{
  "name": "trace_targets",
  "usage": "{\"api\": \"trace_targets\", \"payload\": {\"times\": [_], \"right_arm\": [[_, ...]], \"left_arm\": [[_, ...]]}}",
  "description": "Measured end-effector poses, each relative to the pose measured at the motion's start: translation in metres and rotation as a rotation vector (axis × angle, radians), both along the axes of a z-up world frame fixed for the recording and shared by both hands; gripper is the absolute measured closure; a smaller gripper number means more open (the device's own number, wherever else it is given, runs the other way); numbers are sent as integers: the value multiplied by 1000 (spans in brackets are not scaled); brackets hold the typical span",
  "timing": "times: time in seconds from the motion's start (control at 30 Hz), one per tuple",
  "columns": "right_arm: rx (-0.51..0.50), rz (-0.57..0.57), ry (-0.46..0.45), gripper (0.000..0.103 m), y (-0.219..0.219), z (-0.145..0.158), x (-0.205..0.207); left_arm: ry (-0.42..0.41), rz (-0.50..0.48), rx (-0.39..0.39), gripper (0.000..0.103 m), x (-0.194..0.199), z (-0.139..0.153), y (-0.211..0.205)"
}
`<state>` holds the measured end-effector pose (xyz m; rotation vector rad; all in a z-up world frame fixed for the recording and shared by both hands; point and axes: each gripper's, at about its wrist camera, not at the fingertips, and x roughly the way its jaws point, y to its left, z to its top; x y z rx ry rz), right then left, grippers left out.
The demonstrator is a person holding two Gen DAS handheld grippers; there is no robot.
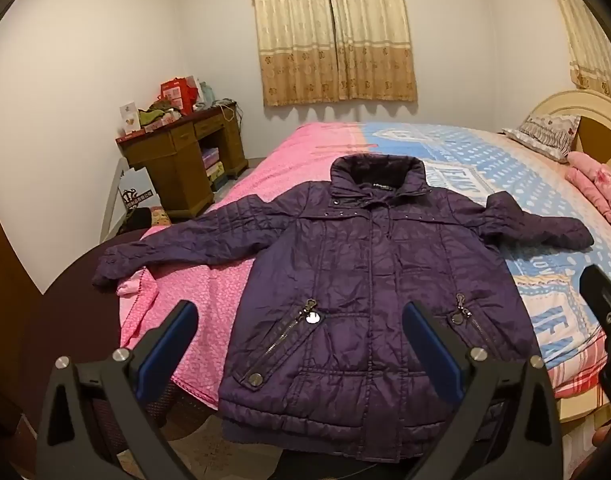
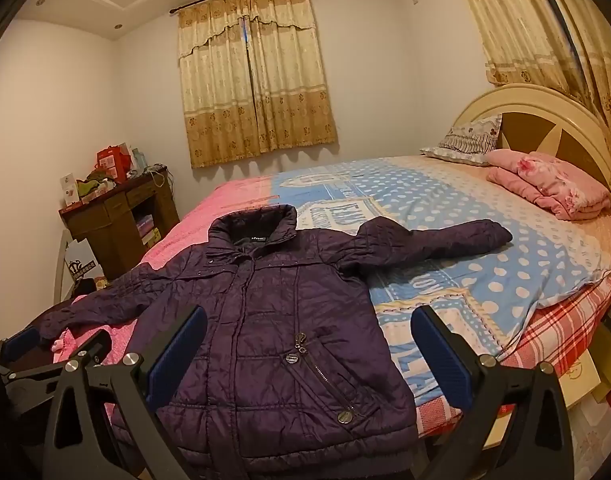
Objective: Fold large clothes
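Note:
A dark purple quilted jacket [image 1: 369,280] [image 2: 273,320] lies face up and spread flat on the bed, collar toward the far side, both sleeves stretched out sideways. Its hem hangs at the near edge of the bed. My left gripper [image 1: 299,320] hovers open above the jacket's lower left part, nothing between its blue pads. My right gripper [image 2: 307,332] stands open above the jacket's lower right side, also holding nothing. In the right wrist view the left gripper [image 2: 57,338] shows at the far left near the left sleeve cuff.
The bed carries a pink blanket [image 1: 233,280] on the left and a blue dotted sheet [image 2: 465,248] on the right. A pillow [image 2: 465,140] and folded pink bedding [image 2: 553,184] lie by the headboard. A cluttered wooden desk [image 1: 181,160] stands at the far left wall.

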<state>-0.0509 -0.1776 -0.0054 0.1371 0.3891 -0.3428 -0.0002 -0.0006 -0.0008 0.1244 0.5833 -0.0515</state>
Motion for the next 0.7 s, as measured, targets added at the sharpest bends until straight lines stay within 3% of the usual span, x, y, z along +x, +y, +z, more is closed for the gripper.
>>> {"api": "trace_targets", "payload": {"times": [0.23,0.7], "right_arm": [[-1,1,8,1,-2,-2,0],[10,-1,21,1,-4,-5,3]], "left_arm": [[-8,-36,-5,0,2,3,-2],[-7,-15,5,0,-1,-2,-1]]}}
